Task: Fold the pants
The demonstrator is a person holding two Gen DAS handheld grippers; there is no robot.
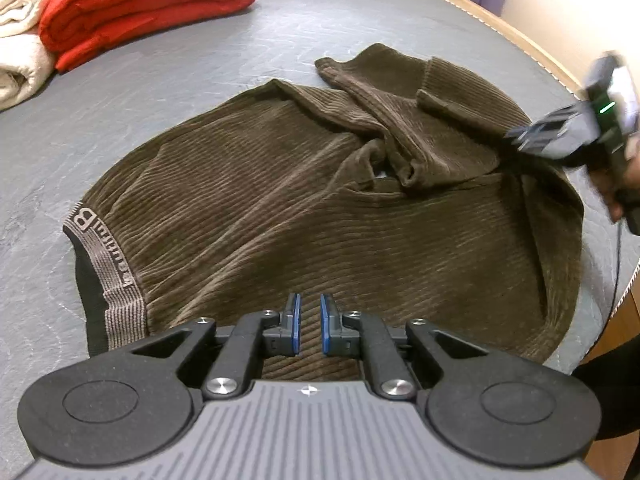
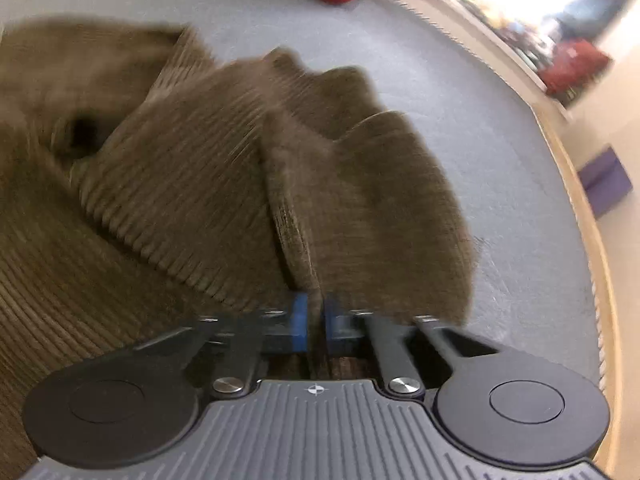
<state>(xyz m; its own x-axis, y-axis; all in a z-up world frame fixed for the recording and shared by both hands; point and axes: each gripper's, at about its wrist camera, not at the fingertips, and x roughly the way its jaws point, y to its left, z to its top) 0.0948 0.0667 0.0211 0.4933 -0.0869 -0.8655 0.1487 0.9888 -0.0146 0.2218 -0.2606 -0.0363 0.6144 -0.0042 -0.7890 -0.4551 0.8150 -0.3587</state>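
Brown corduroy pants (image 1: pixel 280 200) lie on the grey bed surface (image 1: pixel 160 80), with a grey lettered waistband (image 1: pixel 108 272) at the left and the legs bunched at the far right. My left gripper (image 1: pixel 310 312) hovers low over the near part of the pants, its blue pads a small gap apart with nothing between them. My right gripper (image 2: pixel 316 320) is shut on a fold of the pants (image 2: pixel 296 224), blurred by motion. The right gripper also shows in the left wrist view (image 1: pixel 520 136), at the pants' right edge.
A folded red blanket (image 1: pixel 148 4) and cream towels (image 1: pixel 20 52) lie at the far left of the bed. The bed's wooden edge (image 1: pixel 520 36) runs along the right. A purple box (image 2: pixel 604 184) stands on the floor beyond it.
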